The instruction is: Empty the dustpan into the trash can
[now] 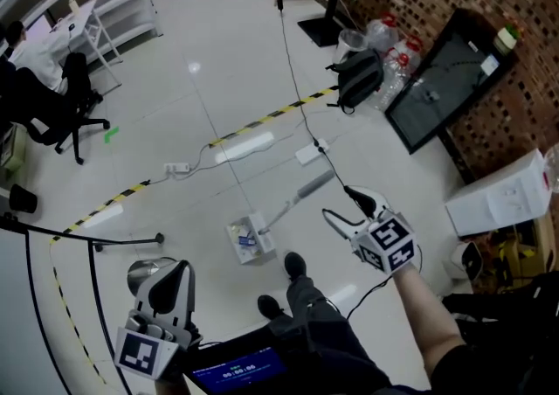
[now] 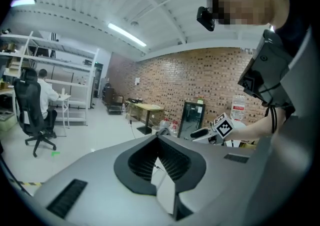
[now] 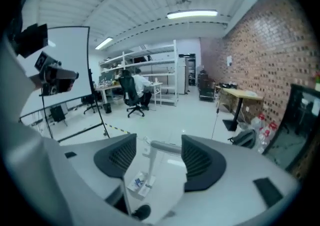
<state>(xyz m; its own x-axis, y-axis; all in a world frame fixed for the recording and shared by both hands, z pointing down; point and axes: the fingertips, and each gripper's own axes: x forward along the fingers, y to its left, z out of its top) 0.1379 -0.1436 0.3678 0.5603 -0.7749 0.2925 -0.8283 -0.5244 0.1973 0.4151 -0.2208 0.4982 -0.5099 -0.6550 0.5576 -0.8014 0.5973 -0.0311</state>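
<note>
The dustpan (image 1: pixel 247 242) stands on the white floor in the head view, with paper litter in its tray and its long grey handle (image 1: pixel 301 192) slanting up to the right. My right gripper (image 1: pixel 341 204) hovers just right of the handle's top end, open. In the right gripper view the handle (image 3: pixel 162 146) shows between the spread jaws of the right gripper (image 3: pixel 159 142), and neither pad touches it. The dustpan (image 3: pixel 140 184) lies below. My left gripper (image 1: pixel 173 278) is at the lower left, shut and empty, over a silvery round trash can (image 1: pixel 141 273).
A power strip (image 1: pixel 310 154), cables and yellow-black tape (image 1: pixel 271 115) cross the floor beyond the dustpan. A black bag (image 1: pixel 358 77) and a dark panel (image 1: pixel 441 79) lean at the brick wall. A whiteboard stand (image 1: pixel 96 249) is at left. My shoes (image 1: pixel 295 266) are beside the dustpan.
</note>
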